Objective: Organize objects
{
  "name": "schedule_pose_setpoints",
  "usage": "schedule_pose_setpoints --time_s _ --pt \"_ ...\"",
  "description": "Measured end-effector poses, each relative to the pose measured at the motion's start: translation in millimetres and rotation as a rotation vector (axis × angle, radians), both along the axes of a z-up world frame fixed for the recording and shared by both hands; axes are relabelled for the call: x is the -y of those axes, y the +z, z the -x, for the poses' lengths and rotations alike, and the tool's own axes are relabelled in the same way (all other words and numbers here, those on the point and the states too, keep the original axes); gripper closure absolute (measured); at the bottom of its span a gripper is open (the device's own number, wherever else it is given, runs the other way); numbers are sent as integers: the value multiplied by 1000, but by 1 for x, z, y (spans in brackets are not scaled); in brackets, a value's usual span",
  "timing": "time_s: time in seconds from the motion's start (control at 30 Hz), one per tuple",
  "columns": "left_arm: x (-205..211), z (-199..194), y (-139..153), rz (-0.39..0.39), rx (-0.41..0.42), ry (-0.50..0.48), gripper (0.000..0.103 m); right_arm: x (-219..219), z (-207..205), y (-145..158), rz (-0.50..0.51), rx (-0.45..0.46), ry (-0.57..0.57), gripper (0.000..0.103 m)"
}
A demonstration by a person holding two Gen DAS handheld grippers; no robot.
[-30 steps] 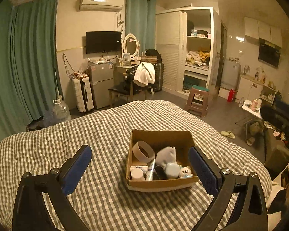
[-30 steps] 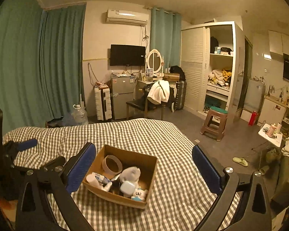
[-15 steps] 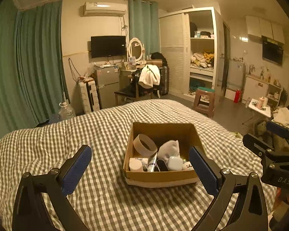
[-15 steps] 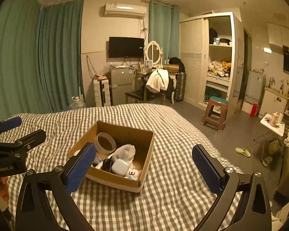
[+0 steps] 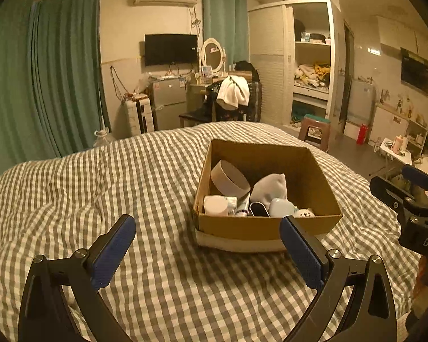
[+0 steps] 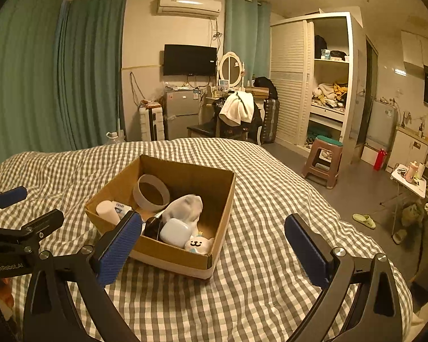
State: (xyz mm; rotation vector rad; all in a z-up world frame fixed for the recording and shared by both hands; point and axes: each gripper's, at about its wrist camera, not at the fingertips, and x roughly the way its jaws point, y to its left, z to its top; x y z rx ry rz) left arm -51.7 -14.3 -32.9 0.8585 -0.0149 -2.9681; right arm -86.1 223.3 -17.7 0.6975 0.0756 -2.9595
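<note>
1. Compared with a second back, I'm sitting closer in and a bit lower on both sides: the cardboard box (image 5: 266, 225) is filling more of each view, and each gripper is now showing at the edge of the other's camera.
2. My left gripper (image 5: 208, 252) is hanging just short of the box's near wall, jaws spread wide, nothing between them. My right gripper (image 6: 214, 245) is the same, wide and empty, with its left pad overlapping the box's near corner in the view; I can't tell if it's actually touching.
3. I'm guessing I'm keeping both wide so either one can drop over something in the box or take a wall.
4. The box is sitting upright, open side up, on the checked bedspread (image 5: 128, 176), roughly mid-bed. From the left view its long axis is running away from me toward the room; from the right view it's turned corner-on.
5. Inside, the stuff is bunching at the near end: tape roll (image 6: 151, 192) leaning on its edge, white sock (image 6: 187, 206), pale earbud case (image 6: 175, 232), little bear figure (image 6: 198, 245), a white tube (image 5: 218, 205).
6. Nothing loose is lying on the bedspread, so this is fitting either everything already gathered or a box about to be unpacked.
</note>
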Motion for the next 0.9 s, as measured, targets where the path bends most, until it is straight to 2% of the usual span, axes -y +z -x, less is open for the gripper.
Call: schedule_pose_setpoints --time_s 0.13,0.3,0.9 --pt "-3 -2 -1 14 -5 -2 0 4 0 -4 -31 2 -7 2" --pt "-4 -2 -2 19 -10 -2 0 3 1 -7 -4 13 6 2" --pt "-5 -2 -5 26 -4 -4 0 12 5 -19 -13 36 19 2"
